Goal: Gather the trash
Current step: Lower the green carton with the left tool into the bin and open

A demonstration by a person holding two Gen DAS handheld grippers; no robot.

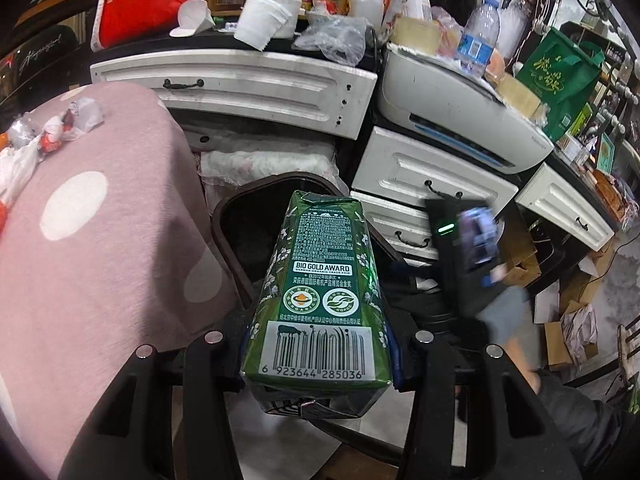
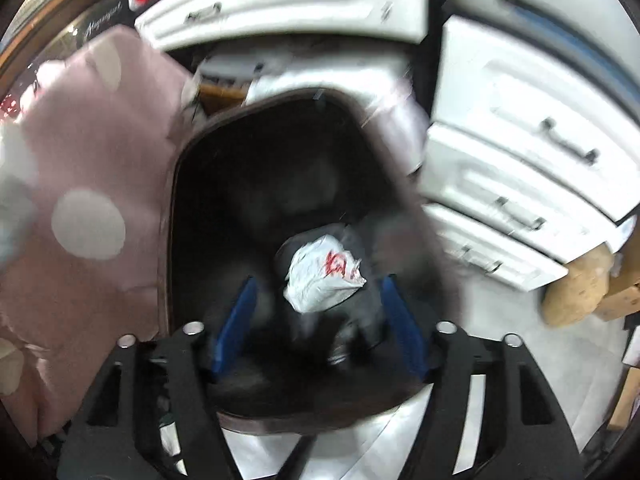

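Binned: crumpled white wrapper (image 2: 322, 276) in dark trash bin (image 2: 176, 200), right gripper (image 2: 320, 320) spread above. Pending: green carton (image 1: 320, 300) pinched by left gripper (image 1: 318, 344); wrappers (image 1: 52, 136) on pink cloth (image 1: 120, 208) remain.

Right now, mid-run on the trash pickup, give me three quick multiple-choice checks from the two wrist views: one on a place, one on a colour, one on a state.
1. Where is the crumpled white wrapper with red print?
A. On the pink spotted cloth
B. Over the dark bin's opening, between the right gripper's blue pads
C. On the white drawers

2. What colour is the carton in the left gripper?
A. Green
B. Red
C. Yellow

3. How do the right gripper's jaws stand?
A. Clamped on the carton
B. Shut on nothing
C. Open, pads clear of the wrapper

Answers:
1 B: the wrapper shows against the bin interior, in the gap of the right gripper.
2 A: the carton in the left gripper is green, with a barcode.
3 C: a gap shows between each blue pad and the wrapper.
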